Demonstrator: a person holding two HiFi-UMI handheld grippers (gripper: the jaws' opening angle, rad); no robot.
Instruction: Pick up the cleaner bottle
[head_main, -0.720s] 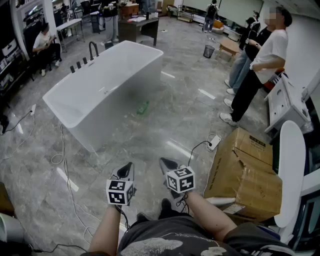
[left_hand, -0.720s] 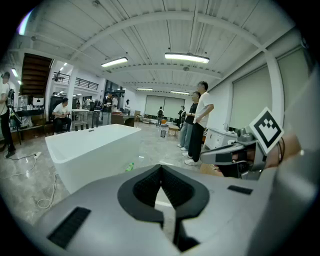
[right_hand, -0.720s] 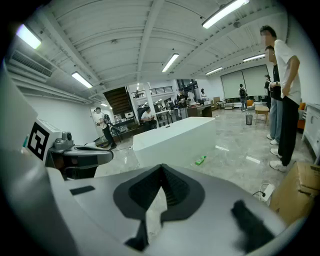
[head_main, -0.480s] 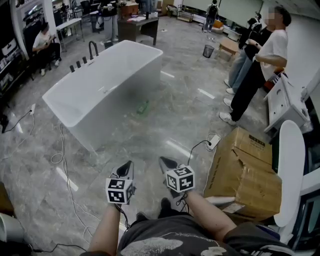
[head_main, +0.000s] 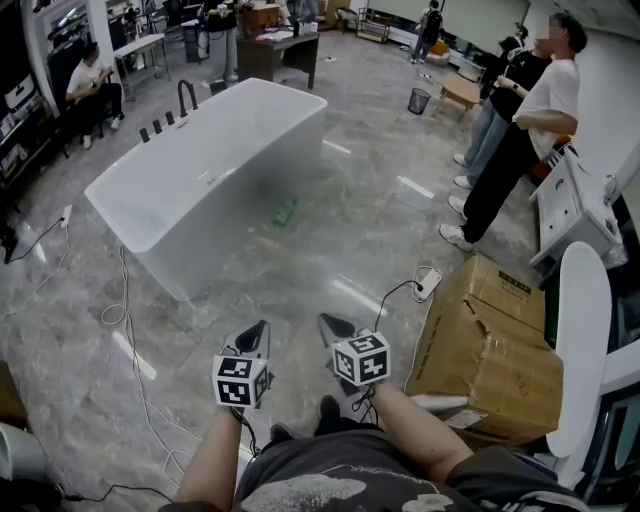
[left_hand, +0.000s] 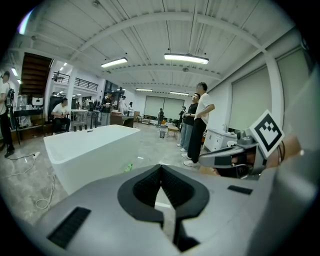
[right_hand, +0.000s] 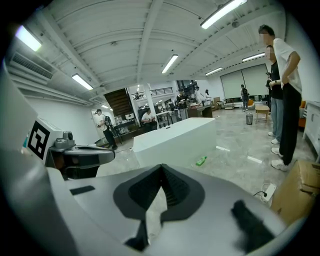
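Cleaner bottle (head_main: 287, 214), green, lies flat on the floor (head_main: 380, 250) beside the bathtub (head_main: 200, 190), well ahead of both grippers. Left gripper (head_main: 257, 335) and right gripper (head_main: 333, 325) are clenched empty, side by side; neither looks clearly nearer.

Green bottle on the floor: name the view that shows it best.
Head view: the green bottle lies in plain sight on the floor beside the bathtub. The right gripper view shows it small and distant; the left gripper view, only a green speck.
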